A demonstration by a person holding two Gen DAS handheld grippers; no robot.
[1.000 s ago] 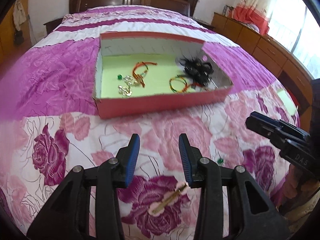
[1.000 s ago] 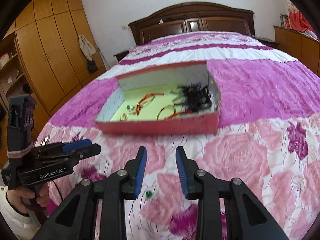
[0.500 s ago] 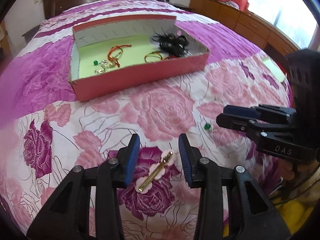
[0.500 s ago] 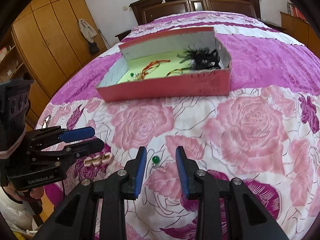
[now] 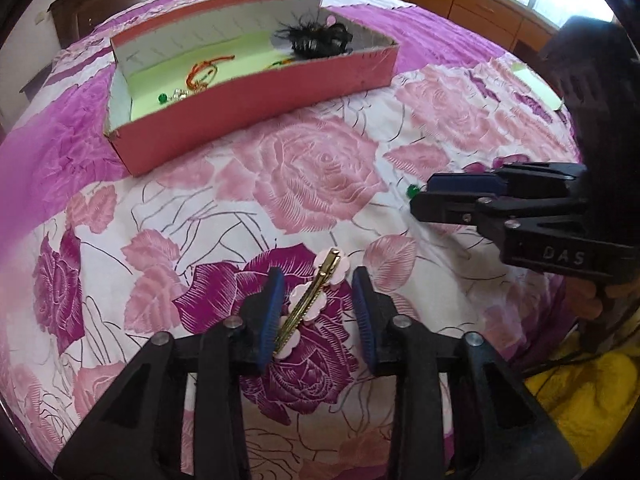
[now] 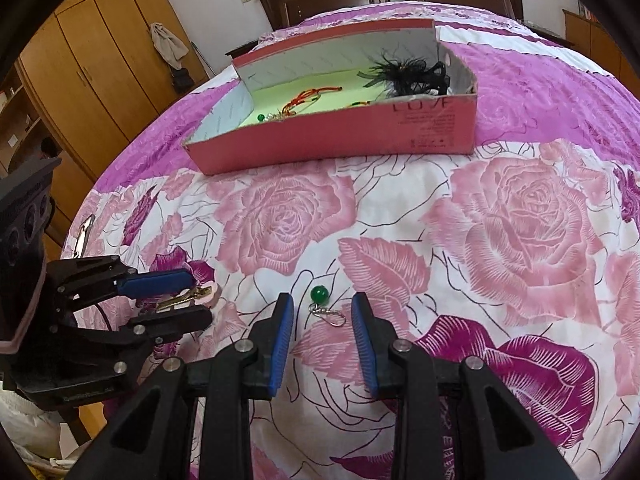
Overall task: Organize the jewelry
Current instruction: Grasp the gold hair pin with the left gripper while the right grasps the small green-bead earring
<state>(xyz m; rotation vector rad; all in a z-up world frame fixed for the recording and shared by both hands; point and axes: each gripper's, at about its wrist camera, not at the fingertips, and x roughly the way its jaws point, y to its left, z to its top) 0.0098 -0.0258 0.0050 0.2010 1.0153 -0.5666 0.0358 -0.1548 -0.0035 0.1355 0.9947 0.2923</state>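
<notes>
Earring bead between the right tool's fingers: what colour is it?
Green bead on a silver hook, clearest in the right wrist view.

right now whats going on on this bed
A person is tidying jewelry into the pink box with two handheld grippers. The left gripper straddles a gold hair clip, its jaws just closing, not yet gripping. The right gripper is open around a green bead earring on the bedspread.

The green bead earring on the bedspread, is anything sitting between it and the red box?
Nothing visible does. Only bare flowered bedspread lies between the green bead earring and the red box, though its near wall must be cleared.
</notes>
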